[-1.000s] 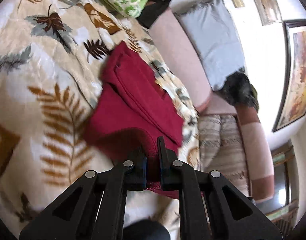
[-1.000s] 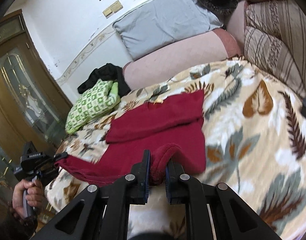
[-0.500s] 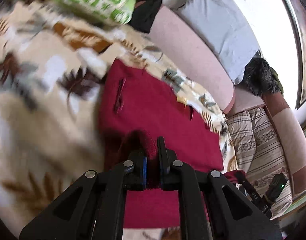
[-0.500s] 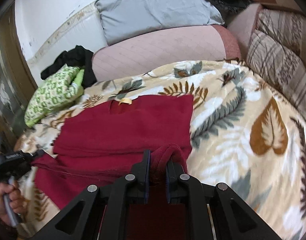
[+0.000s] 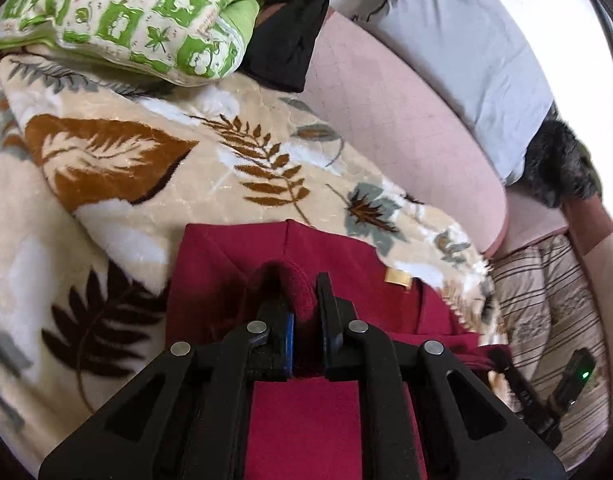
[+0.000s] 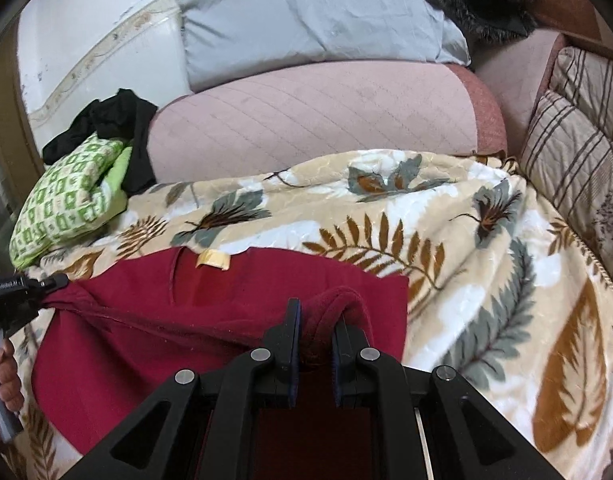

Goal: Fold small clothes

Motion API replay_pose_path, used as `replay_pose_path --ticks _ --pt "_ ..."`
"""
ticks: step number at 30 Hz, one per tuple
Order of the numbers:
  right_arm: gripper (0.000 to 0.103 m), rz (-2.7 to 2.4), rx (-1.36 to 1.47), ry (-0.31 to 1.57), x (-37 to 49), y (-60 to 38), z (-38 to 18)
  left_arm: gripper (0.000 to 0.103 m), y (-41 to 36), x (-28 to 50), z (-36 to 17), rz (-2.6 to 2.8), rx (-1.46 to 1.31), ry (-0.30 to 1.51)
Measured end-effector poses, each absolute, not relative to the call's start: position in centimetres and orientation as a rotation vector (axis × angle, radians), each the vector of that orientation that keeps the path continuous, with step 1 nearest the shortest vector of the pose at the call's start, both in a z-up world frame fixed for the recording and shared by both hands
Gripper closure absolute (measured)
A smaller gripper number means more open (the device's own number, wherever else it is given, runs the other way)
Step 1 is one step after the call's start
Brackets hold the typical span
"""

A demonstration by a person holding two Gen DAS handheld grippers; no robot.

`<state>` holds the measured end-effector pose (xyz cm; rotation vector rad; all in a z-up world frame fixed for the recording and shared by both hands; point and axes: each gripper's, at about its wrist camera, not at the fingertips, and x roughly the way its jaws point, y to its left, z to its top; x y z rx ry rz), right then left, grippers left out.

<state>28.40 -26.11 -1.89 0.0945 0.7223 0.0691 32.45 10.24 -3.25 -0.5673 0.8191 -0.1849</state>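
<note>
Both tools are mid-fold on the dark red top, which lies on the leaf-print blanket near its far edge, below the pink sofa back. The garment's lower part is raised and carried toward the collar end, where a tan neck label shows. By my reading this is the bottom-to-top fold, roughly half done. The next move calls for lowering both held corners level with the collar edge, keeping the hem taut between them so the layer lands flat, then letting go.

The right gripper has its jaws nearly closed, with a thick bunch of red fabric pinched between them. The left gripper is likewise narrowed to a slim gap on a rolled fold of the same cloth; from the right wrist view it appears at the blanket's left edge, pulling the hem into a point. Whether each holds one layer or two is hard to tell.

A green patterned cushion and black clothing sit at the far left corner, well apart.
</note>
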Motion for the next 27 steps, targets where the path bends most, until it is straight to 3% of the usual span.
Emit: replay_pose_path --ticks 4,5,6,8,9,10,16,22,27 --pt "0.092 0.071 0.135 0.745 29.8 -26.4 -3.0 0.079 9.6 32.8 -4.0 -0.206 -0.538 0.840" --pt "0.092 0.077 0.141 0.747 30.1 -26.5 -3.0 0.070 9.5 32.7 -4.0 -0.220 -0.539 0.840" --pt "0.089 0.093 0.157 0.748 30.3 -26.6 -2.9 0.058 9.4 32.6 -3.9 -0.243 -0.542 0.848" --pt "0.074 0.143 0.234 0.781 30.7 -27.1 -2.5 0.045 9.3 32.3 -3.3 -0.276 -0.533 0.852" --pt "0.057 0.156 0.273 0.775 30.4 -27.5 -2.2 0.044 9.2 32.1 -2.8 -0.281 -0.522 0.849" --pt "0.051 0.165 0.300 0.761 30.1 -27.6 -1.8 0.044 9.3 31.7 -2.3 -0.290 -0.510 0.842" --pt "0.049 0.182 0.250 0.726 27.1 -28.5 0.2 0.044 9.6 30.2 -0.3 -0.244 -0.432 0.762" --pt "0.049 0.195 -0.023 0.797 29.0 -22.9 -0.5 0.044 1.7 33.2 -0.5 -0.353 -0.168 0.842" --pt "0.049 0.170 -0.188 1.081 34.9 -19.2 -5.6 0.044 0.2 37.4 -5.0 -0.199 -0.033 0.993"
